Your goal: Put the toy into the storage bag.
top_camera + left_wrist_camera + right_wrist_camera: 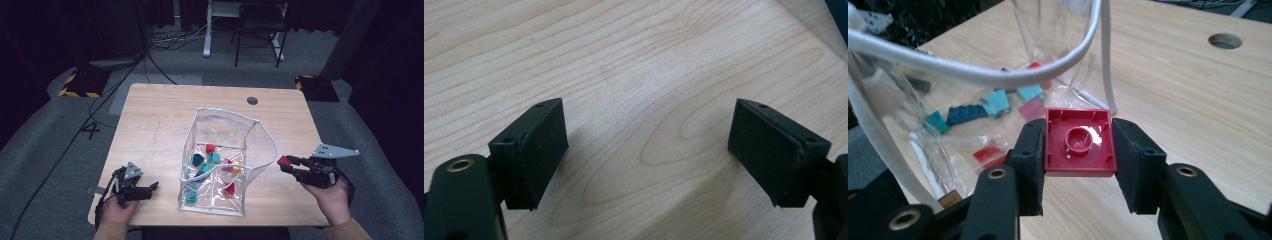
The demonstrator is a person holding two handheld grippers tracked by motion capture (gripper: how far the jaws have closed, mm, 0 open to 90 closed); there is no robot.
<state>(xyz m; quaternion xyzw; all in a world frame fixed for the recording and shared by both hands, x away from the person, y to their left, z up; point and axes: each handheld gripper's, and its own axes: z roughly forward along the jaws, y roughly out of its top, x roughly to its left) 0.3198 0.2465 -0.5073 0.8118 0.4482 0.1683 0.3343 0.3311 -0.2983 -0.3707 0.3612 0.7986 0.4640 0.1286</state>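
So your right hand-held gripper (1079, 150) has its two black jaws clamped on a red brick (1079, 141), one pad on each side wall. The brick is square, so there's no real long axis to call. What you can read is which way it faces: in the right gripper view the hollow underside with the round tube in the middle looks back at the camera, so the top points away, toward the bag. It sits pretty much square between the pads, not twisted.

From the high view the red brick (283, 160) is at about 4 o'clock from the middle of the table (160, 115), held up off the wood just beside the right wall of the clear bag (220, 160). The bag's white corded rim (998, 75) curves across right in front of the brick, at 11 o'clock from it in the right gripper view. I can't tell if the brick touches the plastic.

Inside the bag there's a loose pile of small bricks (212, 165), teal, red, a pink one, lying flat on the bottom.

Your left hand-held gripper (649, 150) is down at 8 o'clock on the table, jaws spread wide, nothing between them but bare wood.
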